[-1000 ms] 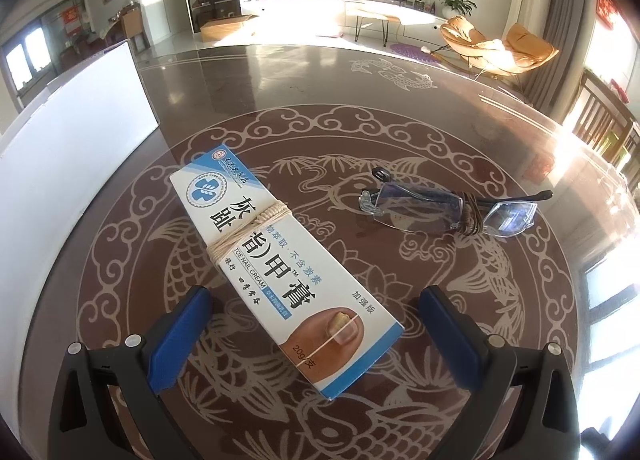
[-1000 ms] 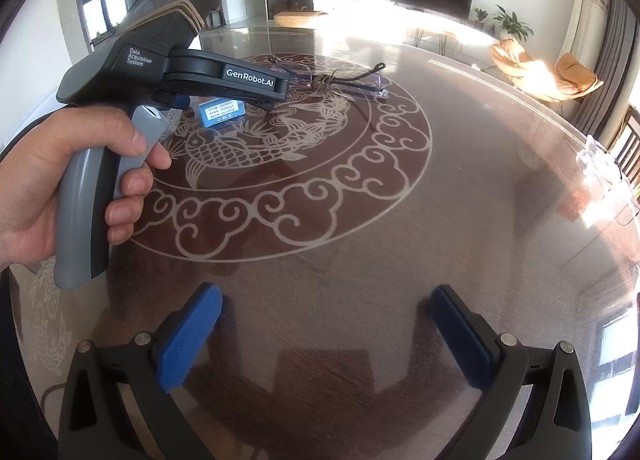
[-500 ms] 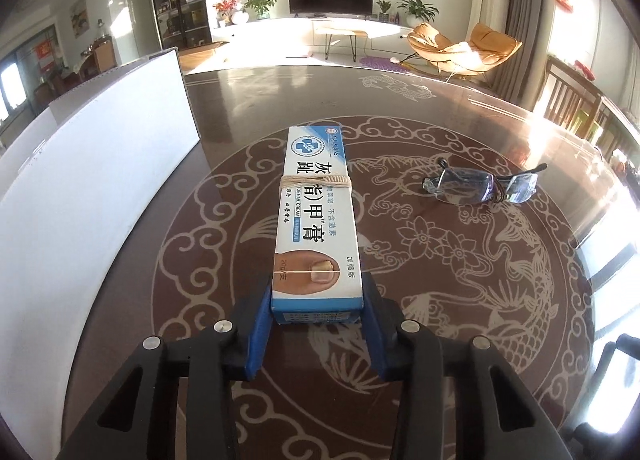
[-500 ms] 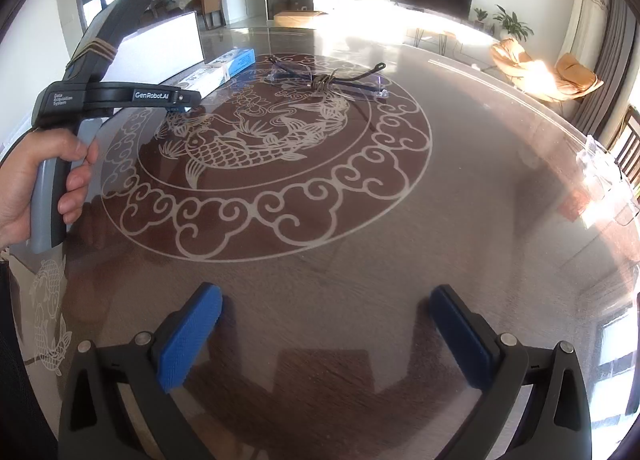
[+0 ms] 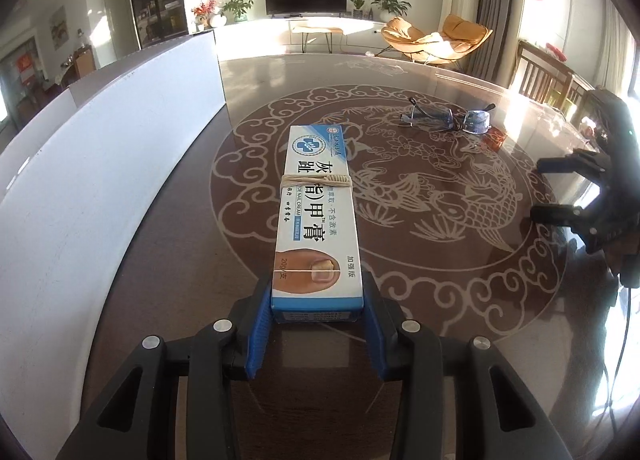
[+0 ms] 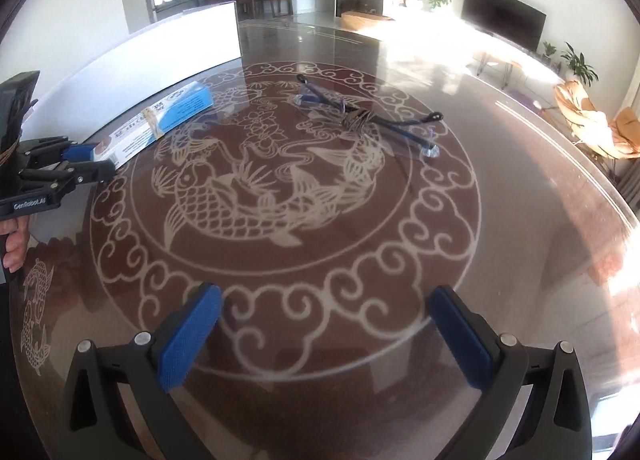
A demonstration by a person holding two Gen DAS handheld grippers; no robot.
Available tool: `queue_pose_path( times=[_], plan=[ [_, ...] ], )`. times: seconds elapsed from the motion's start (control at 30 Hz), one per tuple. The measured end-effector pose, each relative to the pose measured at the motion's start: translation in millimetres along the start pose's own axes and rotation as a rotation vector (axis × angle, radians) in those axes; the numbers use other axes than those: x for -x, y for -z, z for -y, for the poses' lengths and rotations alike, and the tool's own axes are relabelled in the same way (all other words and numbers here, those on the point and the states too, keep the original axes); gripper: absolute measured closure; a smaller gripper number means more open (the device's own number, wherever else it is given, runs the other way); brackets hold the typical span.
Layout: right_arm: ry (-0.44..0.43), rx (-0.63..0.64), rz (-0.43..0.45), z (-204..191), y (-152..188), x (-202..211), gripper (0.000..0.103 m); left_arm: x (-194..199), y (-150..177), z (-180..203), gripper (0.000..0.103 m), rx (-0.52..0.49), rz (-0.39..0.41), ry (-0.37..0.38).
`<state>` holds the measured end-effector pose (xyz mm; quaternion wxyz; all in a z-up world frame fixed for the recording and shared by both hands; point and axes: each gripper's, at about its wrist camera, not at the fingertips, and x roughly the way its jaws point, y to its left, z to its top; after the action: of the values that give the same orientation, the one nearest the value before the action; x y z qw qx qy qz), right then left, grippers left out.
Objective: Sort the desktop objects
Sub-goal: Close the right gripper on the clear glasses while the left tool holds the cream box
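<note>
White bin (image 5: 100,164): left of the left wrist frame, I see its long wall running beside the table (image 5: 400,72).
Left gripper (image 5: 318,316): lower centre of that frame; my blue pads are clamped on the near end of the cream box (image 5: 316,212).
Cream box: centre, reaching away from the pads, rubber bands around its middle; seen from the right wrist it is clear of the tabletop.
Glasses (image 5: 448,118): upper right, folded, lying on the table's fish pattern, well apart from the box.
Right gripper (image 6: 324,330): bottom of the right wrist frame, spread wide, nothing between the pads.
</note>
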<state>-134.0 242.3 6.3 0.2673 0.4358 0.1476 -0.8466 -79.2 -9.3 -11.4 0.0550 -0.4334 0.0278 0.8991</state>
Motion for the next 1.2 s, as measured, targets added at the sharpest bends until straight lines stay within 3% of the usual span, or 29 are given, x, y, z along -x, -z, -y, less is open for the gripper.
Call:
queue_pose_path(
  times=[0.27,0.6,0.63,0.7,0.77,0.83,0.97,1.2],
  plan=[
    [-0.059,0.106,0.010,26.9,-62.6,-45.7,0.000,-0.1,0.4,-0.1,0.062,0.000,0.000,0.000],
    [-0.041,0.049,-0.015,32.3,-94.8,-66.8,0.000,-0.3,0.7,-0.2,0.062,0.001,0.000,0.000],
    [-0.028,0.027,-0.014,31.9,-94.8,-65.3,0.003,-0.4,0.7,-0.2,0.062,0.001,0.000,0.000],
    [-0.007,-0.003,0.018,26.4,-92.3,-59.3,0.018,0.2,4.4,1.2,0.061,0.001,0.001,-0.001],
    [-0.003,-0.003,0.050,14.3,-90.2,-54.5,0.053,-0.4,4.5,1.9,0.061,0.001,0.001,-0.001],
    [0.014,-0.006,0.062,0.0,-86.5,-50.4,0.076,-0.3,4.6,2.4,0.061,0.001,0.001,-0.002],
    [0.041,-0.039,0.061,-30.6,-71.3,-40.5,0.077,-0.7,5.6,3.0,0.061,0.001,0.002,-0.002],
    [0.102,-0.141,0.060,-83.9,-0.5,13.7,0.077,-0.7,5.6,3.1,0.061,0.000,0.001,-0.003]
  ],
)
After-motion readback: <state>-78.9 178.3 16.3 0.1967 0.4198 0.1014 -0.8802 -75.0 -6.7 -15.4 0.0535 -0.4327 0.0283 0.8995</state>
